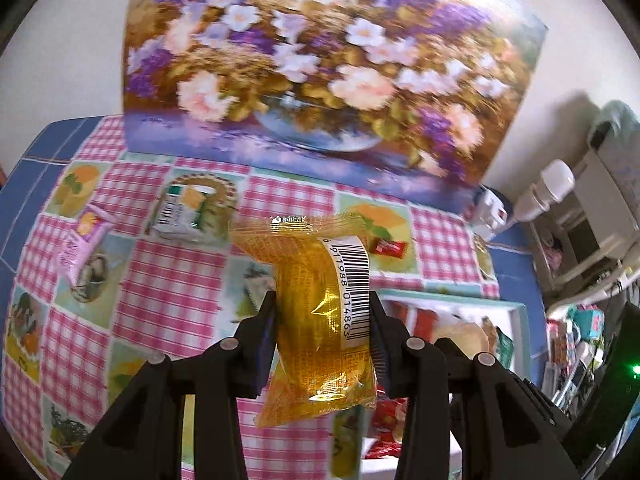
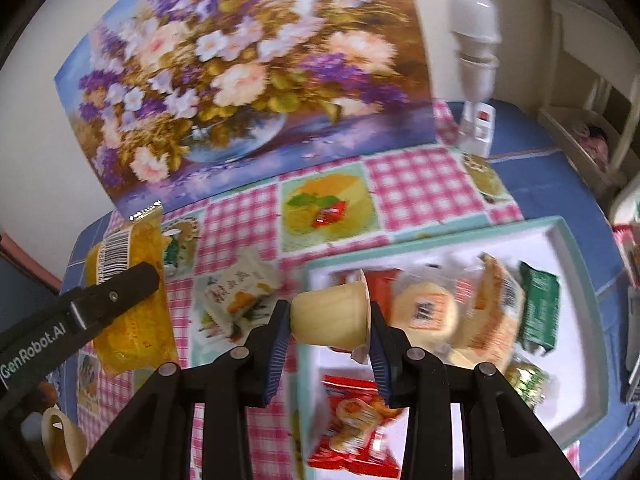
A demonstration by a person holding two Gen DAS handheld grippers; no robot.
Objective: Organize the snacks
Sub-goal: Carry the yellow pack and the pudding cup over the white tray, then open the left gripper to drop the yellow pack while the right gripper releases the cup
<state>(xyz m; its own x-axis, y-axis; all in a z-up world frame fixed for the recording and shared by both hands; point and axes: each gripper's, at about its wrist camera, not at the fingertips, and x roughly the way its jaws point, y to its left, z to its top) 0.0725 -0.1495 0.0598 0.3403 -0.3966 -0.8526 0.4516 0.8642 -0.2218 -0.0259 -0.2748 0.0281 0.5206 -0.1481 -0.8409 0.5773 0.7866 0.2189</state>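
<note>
Yellow snack packet (image 1: pixel 320 320) sits pinched between the left gripper (image 1: pixel 322 312) fingers; the right gripper (image 2: pixel 330 320) clamps a pudding cup (image 2: pixel 332 314), with the tray (image 2: pixel 576 360) at its 3 o'clock.

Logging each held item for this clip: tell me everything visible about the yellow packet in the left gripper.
The yellow packet is a clear, glossy orange-yellow plastic wrapper with fine printed text, crimped sealed ends and a white barcode label along one side. It looks full and puffy. The left gripper pinches it at mid-length, its fingers pressing both sides, so it is held lifted above the checked tablecloth. The right wrist view shows it left of the snack tray, touching only the gripper.
</note>
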